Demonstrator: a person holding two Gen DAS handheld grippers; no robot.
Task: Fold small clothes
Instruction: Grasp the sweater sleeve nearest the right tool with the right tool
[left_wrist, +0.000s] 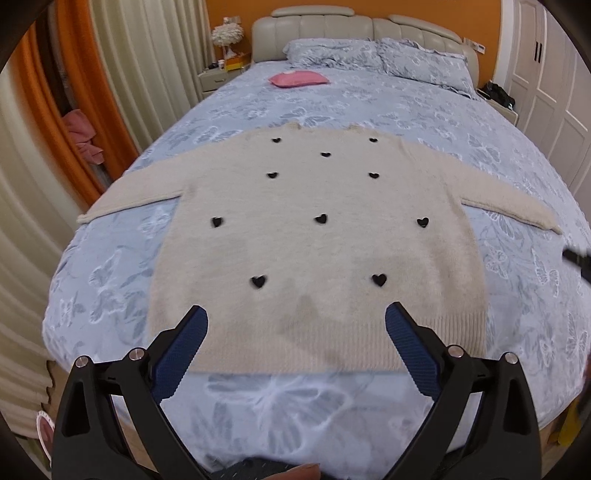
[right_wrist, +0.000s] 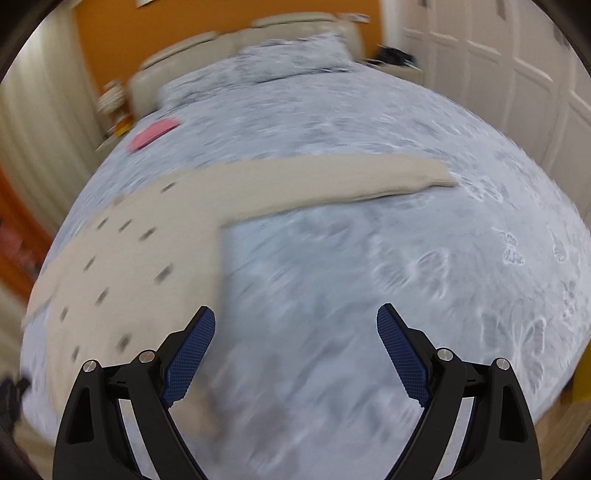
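Left gripper (left_wrist: 295, 325) hung spread and empty over the hem; right gripper (right_wrist: 295, 325) likewise spread, empty, off beside the body over bare quilt, view blurred. One cream sweater (left_wrist: 314, 240) lay flat on the bed (left_wrist: 110, 280), front up, both sleeves out sideways, probably laid out ready for the first fold. Ten black hearts (left_wrist: 321, 218) counted on it. Farther off: one pink item (left_wrist: 297, 79), two pillows (left_wrist: 332, 53) at the headboard.

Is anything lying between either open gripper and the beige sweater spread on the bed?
Nothing visible. The left gripper hovers open over the sweater's hem, the right gripper open over bare bedspread beside its right sleeve. The pink pouch lies far off, near the pillows.
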